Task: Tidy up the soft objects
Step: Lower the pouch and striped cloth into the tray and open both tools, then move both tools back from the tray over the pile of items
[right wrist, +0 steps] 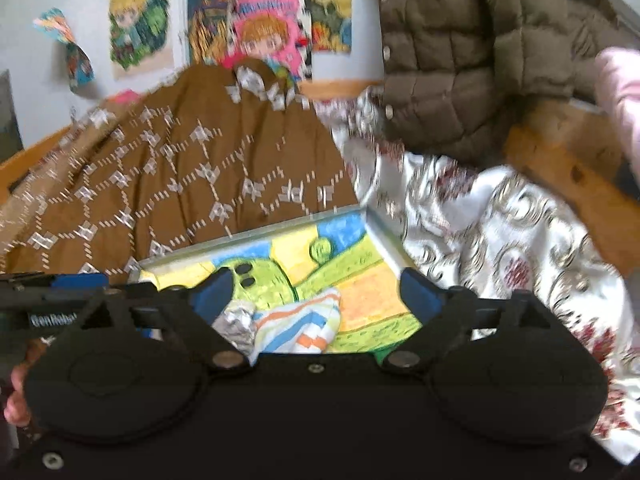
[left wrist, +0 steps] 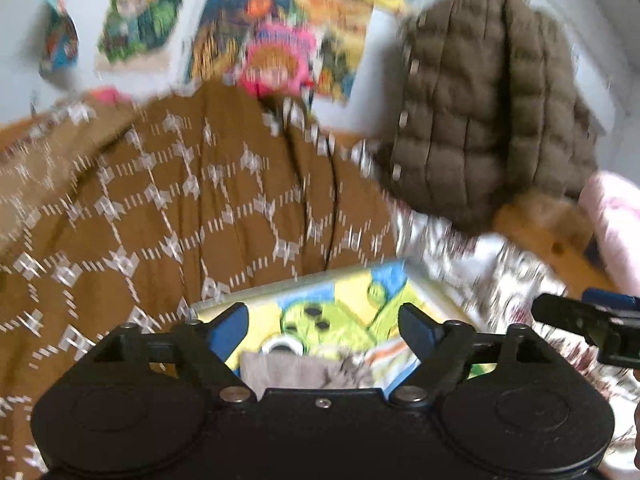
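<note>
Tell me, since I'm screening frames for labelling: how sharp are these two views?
Left wrist: heavy motion smear on the brown patterned blanket and wall posters. Right wrist: similar smear, silver floral cloth streaked. Gripper bodies sharp in both; fisheye bends edges.

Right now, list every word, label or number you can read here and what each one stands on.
"GenRobo", cut off after that: white letters on the left gripper, seen at the left edge of the right wrist view.
Posters on the wall: any lettering is too blurred to read.
Painted box: a cartoon picture only, no legible words.
</note>
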Motion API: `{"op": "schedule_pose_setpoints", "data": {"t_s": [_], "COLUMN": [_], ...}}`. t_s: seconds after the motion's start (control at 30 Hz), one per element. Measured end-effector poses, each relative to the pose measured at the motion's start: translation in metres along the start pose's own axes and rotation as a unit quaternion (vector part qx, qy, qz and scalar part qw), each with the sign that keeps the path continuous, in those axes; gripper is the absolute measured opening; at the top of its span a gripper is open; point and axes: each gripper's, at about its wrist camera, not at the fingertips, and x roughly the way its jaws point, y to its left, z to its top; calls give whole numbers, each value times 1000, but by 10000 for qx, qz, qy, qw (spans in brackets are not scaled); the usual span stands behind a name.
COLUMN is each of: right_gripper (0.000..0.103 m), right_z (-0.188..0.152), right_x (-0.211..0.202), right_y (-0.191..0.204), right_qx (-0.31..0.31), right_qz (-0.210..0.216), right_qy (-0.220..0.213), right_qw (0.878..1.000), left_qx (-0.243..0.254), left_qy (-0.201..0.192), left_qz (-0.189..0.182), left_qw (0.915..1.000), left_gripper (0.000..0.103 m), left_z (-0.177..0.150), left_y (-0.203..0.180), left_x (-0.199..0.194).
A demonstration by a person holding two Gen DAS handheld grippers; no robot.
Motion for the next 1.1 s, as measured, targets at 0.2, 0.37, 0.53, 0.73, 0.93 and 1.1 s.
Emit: {"op": "schedule_pose_setpoints", "data": {"t_s": [0.2,0.37,0.53,0.73,0.93,1.1], "right_gripper": [102,102,102,102,102,102], "right_z": [16,27,19,-6,-35,-63], "right_x": [-87,-165,-236,-309,-355,-385], "right_y": [-2,1,5,15,29,45], "right_qx": [-85,-86,-98,-161,-352,-502], "right_qz": [180,278,391,392,438,509], "right_qy": [-572,-921,-1173,-1258,-1280,-1176], "right_qw": [9982,9953,9923,9911,9902,9905], "left_qx": [40,4,12,77,66,-11], "left_qy": [-927,-1313,-1427,-1411,-1356,-1164], "left_qz": [-6,-100,-221,-271,-217,-132], "left_qw": [9957,9913,9895,9896,9905,9931], "left_gripper": [99,102,102,102,102,102], "left_z": [14,10,-11,-46,-87,-126], "left_y": [-16,-26,-33,-38,-32,-21], "left_x": [-95,-169,-235,-299,-349,-377]}}
